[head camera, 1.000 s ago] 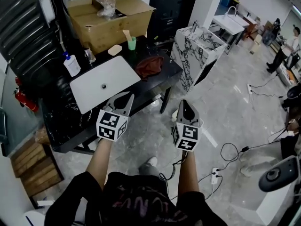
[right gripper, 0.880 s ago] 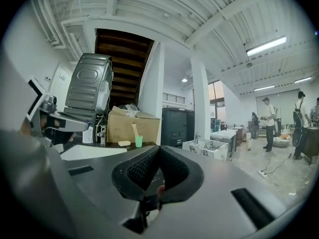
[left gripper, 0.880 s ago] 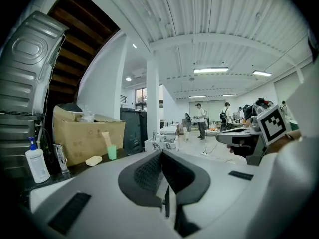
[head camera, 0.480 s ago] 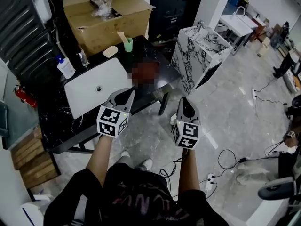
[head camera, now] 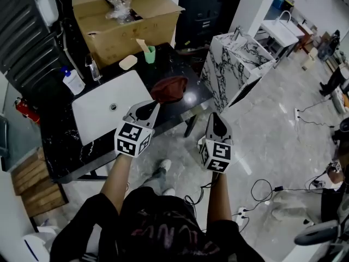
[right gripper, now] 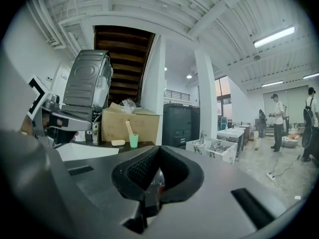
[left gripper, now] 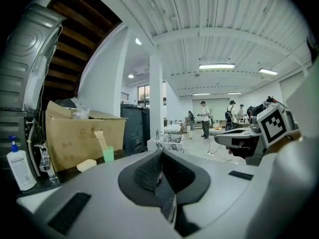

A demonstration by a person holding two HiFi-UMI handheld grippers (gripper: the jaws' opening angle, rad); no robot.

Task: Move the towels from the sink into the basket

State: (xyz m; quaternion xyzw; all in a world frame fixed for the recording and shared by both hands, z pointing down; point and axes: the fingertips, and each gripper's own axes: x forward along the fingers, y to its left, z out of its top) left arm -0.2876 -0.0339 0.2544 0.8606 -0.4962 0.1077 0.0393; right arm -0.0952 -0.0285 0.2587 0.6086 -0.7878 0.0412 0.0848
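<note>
A white sink [head camera: 109, 113] is set in a black counter [head camera: 60, 146], and its basin looks bare in the head view. A reddish-brown bundle of cloth [head camera: 169, 88] lies on the counter just right of the sink. I cannot tell whether it is a towel or a soft basket. My left gripper [head camera: 146, 109] [left gripper: 158, 156] is shut and empty, its tip over the sink's near right corner, close to the bundle. My right gripper [head camera: 215, 123] [right gripper: 157, 156] hangs shut and empty over the floor in front of the counter.
A big cardboard box [head camera: 128, 18] stands behind the counter. A soap bottle [head camera: 71, 82], a green cup [head camera: 150, 53] and a soap bar [head camera: 128, 62] sit at the counter's back. A marble cabinet [head camera: 234, 64] stands to the right; cables [head camera: 262, 184] lie on the floor.
Both grippers have drifted slightly forward toward the counter, and the person has stepped closer. The jaws stay shut and hold nothing.
</note>
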